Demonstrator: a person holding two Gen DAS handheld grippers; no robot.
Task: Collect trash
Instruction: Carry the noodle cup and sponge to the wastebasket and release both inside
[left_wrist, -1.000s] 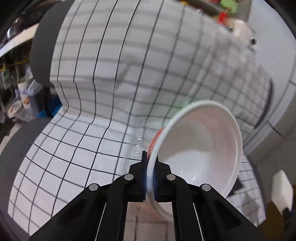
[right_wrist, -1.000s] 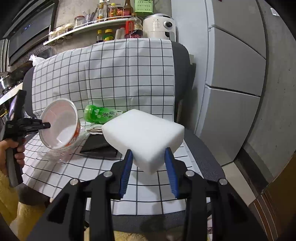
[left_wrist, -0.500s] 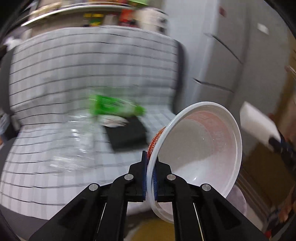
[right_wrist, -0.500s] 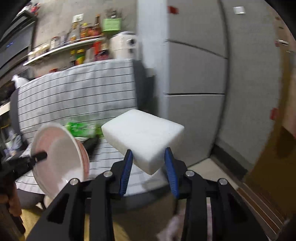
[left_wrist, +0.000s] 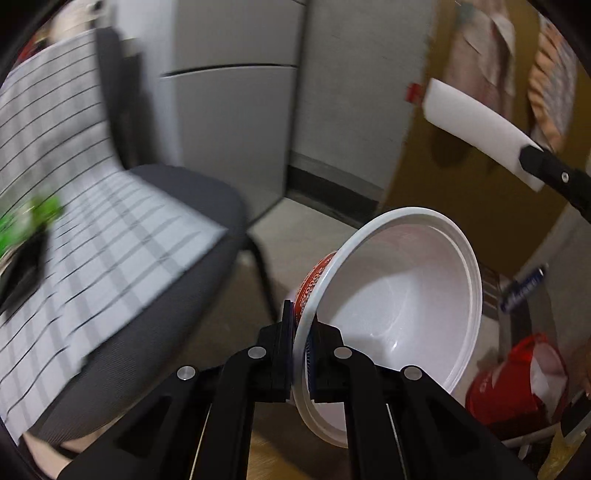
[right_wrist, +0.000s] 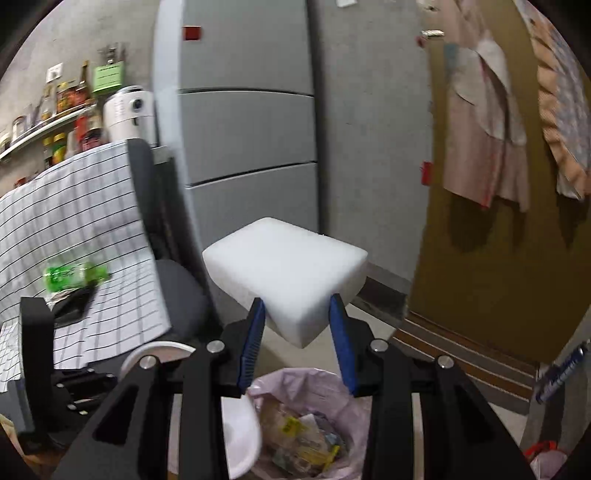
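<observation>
Both your grippers have swung off the chair: right gripper (right_wrist: 297, 341) grasping foam block (right_wrist: 284, 269), bin (right_wrist: 314, 435) directly below; left gripper (left_wrist: 301, 332) clenched on bowl (left_wrist: 402, 306).

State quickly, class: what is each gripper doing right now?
Left gripper: shut on the noodle bowl rim.
Right gripper: shut on the white foam block.

We see bowl (left_wrist: 399, 306): white plastic, red printed band outside, empty, tipped on its side, rim clamped in left tool (left_wrist: 301, 345). Foam block (right_wrist: 286, 267): white, rectangular, rounded edges, one corner pinched between right tool's (right_wrist: 297, 334) pads, held above bin (right_wrist: 314, 424). Bin: pink liner, open, part full of wrappers. Green bottle (right_wrist: 74, 275) lies on checked chair cloth.
</observation>
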